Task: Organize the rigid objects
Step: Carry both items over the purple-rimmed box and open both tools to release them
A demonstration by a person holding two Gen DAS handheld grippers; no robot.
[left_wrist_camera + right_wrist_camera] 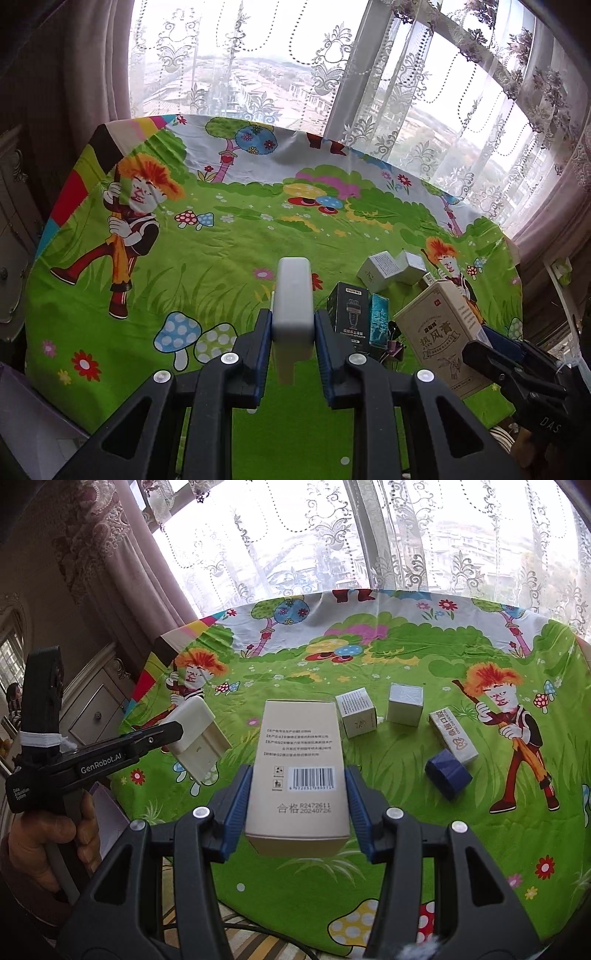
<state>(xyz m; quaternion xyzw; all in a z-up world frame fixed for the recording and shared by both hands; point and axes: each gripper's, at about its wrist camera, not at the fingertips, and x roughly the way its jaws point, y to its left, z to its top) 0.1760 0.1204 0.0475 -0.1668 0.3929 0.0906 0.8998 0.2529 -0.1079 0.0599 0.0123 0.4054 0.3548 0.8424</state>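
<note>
A: You are gripping a white plastic adapter-like block in your left gripper; its blue pads are pressing on both sides, and the block is hanging above the cartoon-print tablecloth near its front edge.

B: And your right gripper is clamping a beige carton, barcode side facing the camera, lifted off the cloth.

A: The left wrist view is giving you the carton's printed front instead, with your right gripper coming in from the right edge of the picture.

B: Only the left view is showing a black DORMI box, a teal box just beside it, and binder clips next to them, all toward the front right of the tablecloth. In the right view the carton is hiding them.

A: The right view is showing what the left cannot: a dark blue box and a narrow white-and-orange box lying near the right edge, plus your hand wrapped around the left gripper's handle.

B: Both views are catching two small white cube boxes standing side by side, apart, toward the middle right of the cloth.
</note>
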